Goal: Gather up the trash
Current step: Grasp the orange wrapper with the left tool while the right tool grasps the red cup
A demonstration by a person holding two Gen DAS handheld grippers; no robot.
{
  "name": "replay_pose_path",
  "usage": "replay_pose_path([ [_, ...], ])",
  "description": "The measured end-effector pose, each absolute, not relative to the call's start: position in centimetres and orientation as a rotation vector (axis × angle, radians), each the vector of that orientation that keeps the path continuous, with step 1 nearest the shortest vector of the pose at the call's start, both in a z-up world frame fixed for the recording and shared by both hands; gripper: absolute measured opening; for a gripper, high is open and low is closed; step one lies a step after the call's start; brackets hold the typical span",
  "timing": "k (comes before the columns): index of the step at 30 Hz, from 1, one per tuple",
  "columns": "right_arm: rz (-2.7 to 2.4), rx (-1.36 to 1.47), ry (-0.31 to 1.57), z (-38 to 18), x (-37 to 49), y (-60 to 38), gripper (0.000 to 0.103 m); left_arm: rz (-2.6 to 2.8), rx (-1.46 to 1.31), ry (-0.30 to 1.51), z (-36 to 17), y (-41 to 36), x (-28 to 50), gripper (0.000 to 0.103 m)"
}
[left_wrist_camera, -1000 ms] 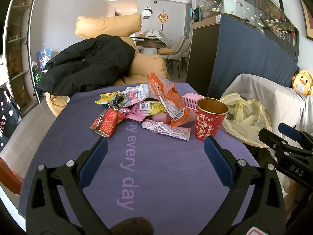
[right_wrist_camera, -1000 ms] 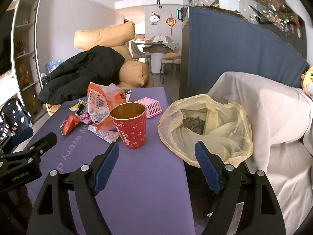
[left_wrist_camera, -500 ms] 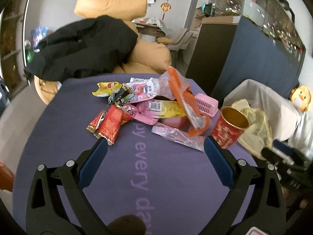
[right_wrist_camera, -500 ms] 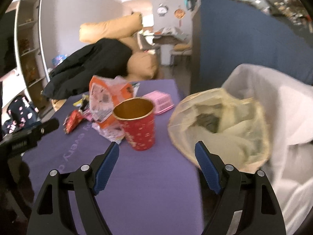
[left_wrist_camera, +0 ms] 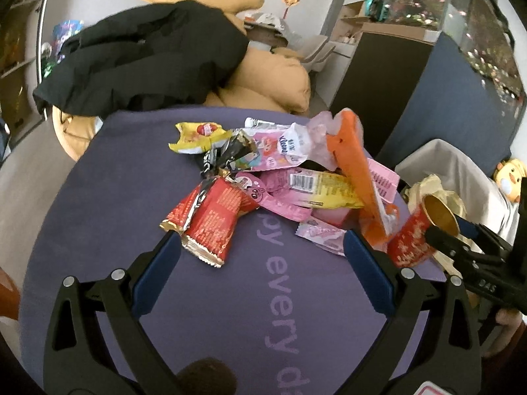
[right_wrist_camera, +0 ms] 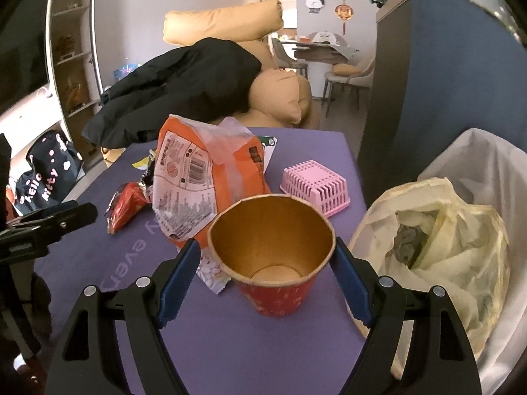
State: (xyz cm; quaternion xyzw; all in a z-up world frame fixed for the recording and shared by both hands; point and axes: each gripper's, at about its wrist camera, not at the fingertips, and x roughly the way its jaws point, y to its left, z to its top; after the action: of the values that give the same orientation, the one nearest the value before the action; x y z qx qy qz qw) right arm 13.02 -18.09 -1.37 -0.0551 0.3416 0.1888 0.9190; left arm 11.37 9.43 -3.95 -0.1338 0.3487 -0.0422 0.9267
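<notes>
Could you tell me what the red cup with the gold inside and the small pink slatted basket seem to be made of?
Red cup: probably paper with a shiny gold lining; thin rim, visible side seam. Pink slatted basket: apparently moulded plastic, matte, with even slots and grid.

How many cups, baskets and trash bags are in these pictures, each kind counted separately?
Red paper cup: 1
Pink slatted plastic basket: 1
Yellow plastic trash bag: 1
Total: 3

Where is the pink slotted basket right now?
In the right wrist view the pink basket lies upside down on the purple table, behind the red paper cup and right of the orange bag.
</notes>
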Motion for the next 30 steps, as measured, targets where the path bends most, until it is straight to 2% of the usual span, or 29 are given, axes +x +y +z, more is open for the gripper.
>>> replay_pose_path([
  [3, 0.455, -0.091, 0.723, -0.6, 14.3, -19.2, 0.056, -0.111, -0.297, 0.712, -3.9, 9.0, 12.5, 0.094],
  [10, 0.435, -0.042, 0.674, 2.3, 17.5, -21.7, 0.054, -0.199, -0.312, 0.687, -1.7, 6.2, 15.5, 0.089],
  [13, 0.401, -0.033, 0.674, 2.6, 19.0, -22.4, 0.054, -0.233, -0.33, 0.727, -1.6, 5.0, 17.7, 0.082],
  [18, 0.355, -0.022, 0.679, 2.6, 20.3, -23.6, 0.054, -0.258, -0.351, 0.823, -2.9, 2.9, 20.9, 0.065],
  [21, 0.349, 0.001, 0.684, 2.5, 20.4, -24.6, 0.054, -0.262, -0.363, 0.871, -3.5, 2.2, 21.8, 0.051],
  [23, 0.344, 0.003, 0.694, 2.3, 20.1, -24.9, 0.054, -0.249, -0.338, 0.861, -3.3, 1.8, 21.9, 0.035],
  [24, 0.346, -0.004, 0.697, 2.4, 19.9, -25.0, 0.054, -0.247, -0.333, 0.856, -3.2, 1.8, 21.9, 0.031],
  [26, 0.343, -0.028, 0.688, 2.5, 19.3, -24.8, 0.054, -0.243, -0.329, 0.851, -2.9, 1.7, 21.7, 0.013],
  [30, 0.333, -0.062, 0.646, 3.5, 18.3, -25.4, 0.054, -0.227, -0.323, 0.838, -2.0, 1.8, 21.3, 0.005],
])
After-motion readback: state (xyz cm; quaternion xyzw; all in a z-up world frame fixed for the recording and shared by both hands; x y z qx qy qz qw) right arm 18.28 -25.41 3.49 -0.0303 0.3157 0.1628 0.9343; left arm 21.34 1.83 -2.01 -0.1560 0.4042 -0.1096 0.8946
